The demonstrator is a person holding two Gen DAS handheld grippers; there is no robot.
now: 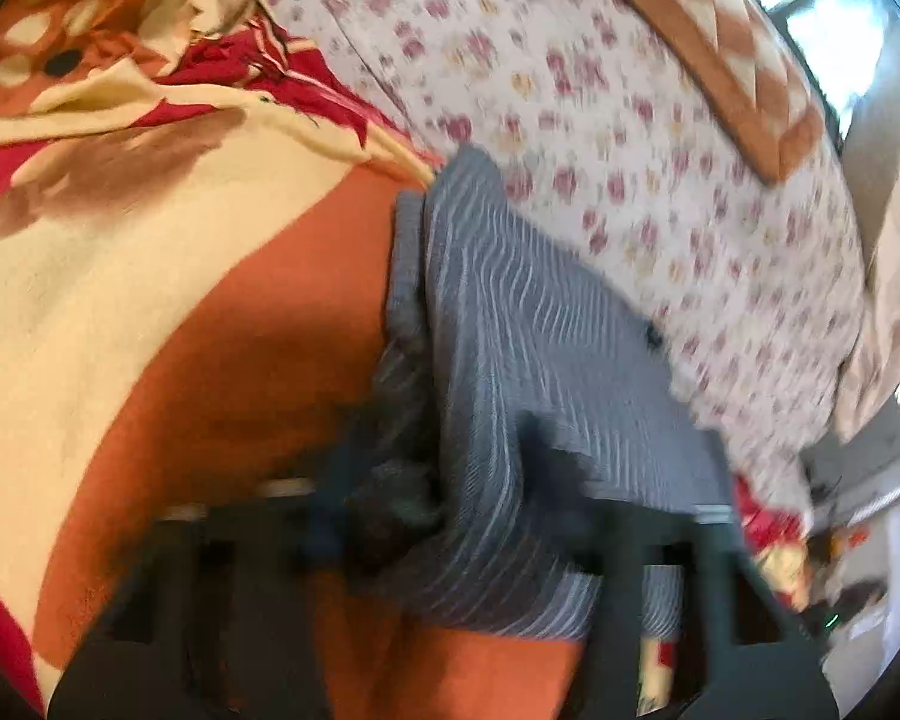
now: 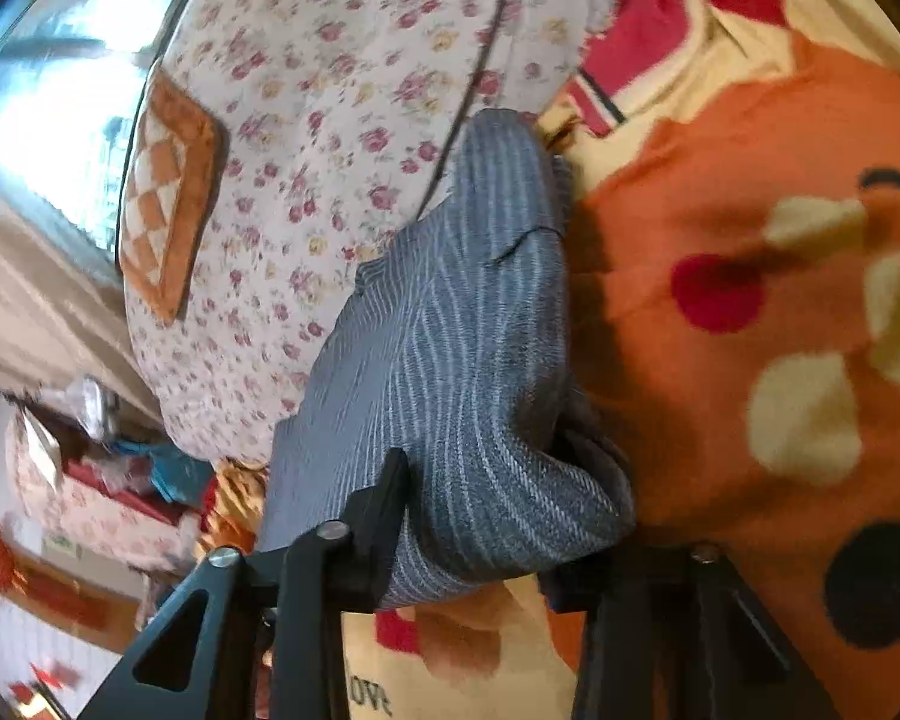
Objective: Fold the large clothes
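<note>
A grey garment with thin pale stripes (image 1: 510, 312) hangs bunched between my two grippers above the bed. My left gripper (image 1: 450, 480) is shut on one bunched edge of it; the frame is blurred. In the right wrist view the same garment (image 2: 450, 324) is pinched by my right gripper (image 2: 480, 516), its cloth bulging over the black fingers (image 2: 384, 510). The garment's far end reaches the seam between the floral sheet and the blanket.
An orange, cream and red fleece blanket (image 1: 150, 276) covers one side of the bed (image 2: 750, 312). A white floral sheet (image 1: 600, 120) covers the other (image 2: 306, 120). An orange checked cushion (image 1: 720, 48) lies by the window (image 2: 168, 192). Cluttered furniture (image 2: 90, 480) stands beyond the bed.
</note>
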